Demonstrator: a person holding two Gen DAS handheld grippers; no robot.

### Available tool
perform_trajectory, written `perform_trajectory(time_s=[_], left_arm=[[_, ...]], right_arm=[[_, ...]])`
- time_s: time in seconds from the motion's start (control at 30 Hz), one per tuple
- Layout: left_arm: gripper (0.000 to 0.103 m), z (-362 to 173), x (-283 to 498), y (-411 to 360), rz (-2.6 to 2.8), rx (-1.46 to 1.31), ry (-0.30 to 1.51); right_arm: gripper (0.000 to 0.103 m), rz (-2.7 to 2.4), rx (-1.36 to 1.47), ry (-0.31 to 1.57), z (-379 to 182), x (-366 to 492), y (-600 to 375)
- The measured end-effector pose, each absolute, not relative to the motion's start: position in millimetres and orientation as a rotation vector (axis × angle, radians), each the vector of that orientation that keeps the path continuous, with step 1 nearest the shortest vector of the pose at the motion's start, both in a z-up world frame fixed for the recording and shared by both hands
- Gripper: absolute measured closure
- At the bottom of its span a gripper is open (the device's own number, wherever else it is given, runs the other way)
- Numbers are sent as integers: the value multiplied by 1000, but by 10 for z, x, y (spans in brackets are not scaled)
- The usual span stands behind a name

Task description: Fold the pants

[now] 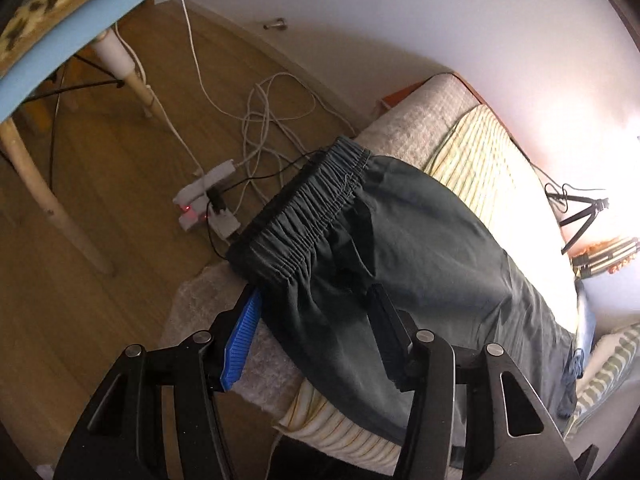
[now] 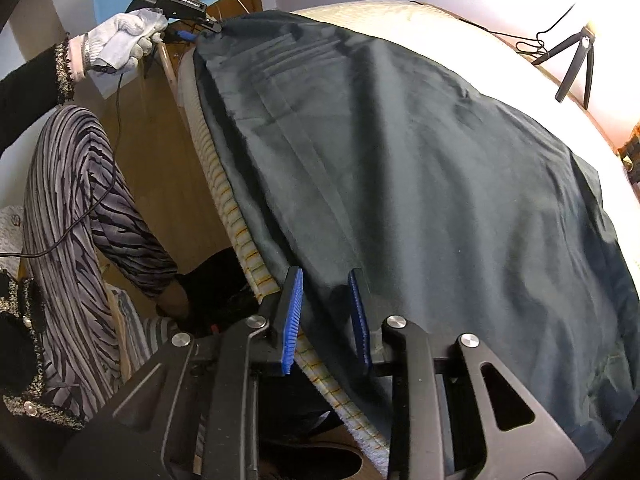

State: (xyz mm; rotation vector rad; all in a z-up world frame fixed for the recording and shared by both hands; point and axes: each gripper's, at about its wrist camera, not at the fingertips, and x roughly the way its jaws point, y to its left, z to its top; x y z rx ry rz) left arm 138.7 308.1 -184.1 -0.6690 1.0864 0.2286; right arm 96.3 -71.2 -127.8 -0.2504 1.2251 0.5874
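Dark green pants (image 1: 420,248) lie spread on a bed with a striped cover; the gathered elastic waistband (image 1: 304,208) hangs at the bed's near corner. My left gripper (image 1: 316,300) is open, its jaws straddling the pants' near edge just below the waistband. In the right wrist view the pants (image 2: 420,184) cover most of the bed. My right gripper (image 2: 326,280) is open, its blue pads on either side of the pants' near edge at the leg end. The left gripper (image 2: 200,30) shows far off, held by a gloved hand (image 2: 120,44).
A wooden floor (image 1: 100,208) lies left of the bed, with a power strip and tangled white cables (image 1: 212,200). A blue chair (image 1: 60,48) stands at the upper left. A small black tripod (image 1: 580,216) stands on the bed's far side. The person's striped-trousered leg (image 2: 76,220) is close by.
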Motion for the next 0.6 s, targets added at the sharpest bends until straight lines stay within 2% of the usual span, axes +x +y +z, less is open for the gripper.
perform_trajectory(time_s=[0.03, 0.1, 0.2, 0.43, 0.5, 0.57, 0.6], left_arm=[[54, -1841, 1385, 3086, 229, -667, 1085], [66, -1839, 1378, 3085, 234, -644, 1081], [78, -1818, 1358, 3111, 241, -637, 1069], [86, -1846, 1354, 3147, 239, -620, 1063], [88, -1837, 1346, 3154, 240, -610, 1050], [91, -1831, 1340, 3156, 241, -604, 1042], [91, -1828, 1337, 3160, 240, -606, 1035]], right_arm=[[78, 587, -253, 1222, -1278, 969, -702], [78, 580, -261, 1210, -1276, 985, -678], [78, 588, -277, 1189, -1288, 1010, -606], [78, 601, -401, 1151, -1386, 1021, -324], [84, 611, -415, 1138, -1403, 1027, -290], [96, 616, -409, 1138, -1401, 1042, -270], [97, 617, -407, 1136, -1396, 1048, -265]])
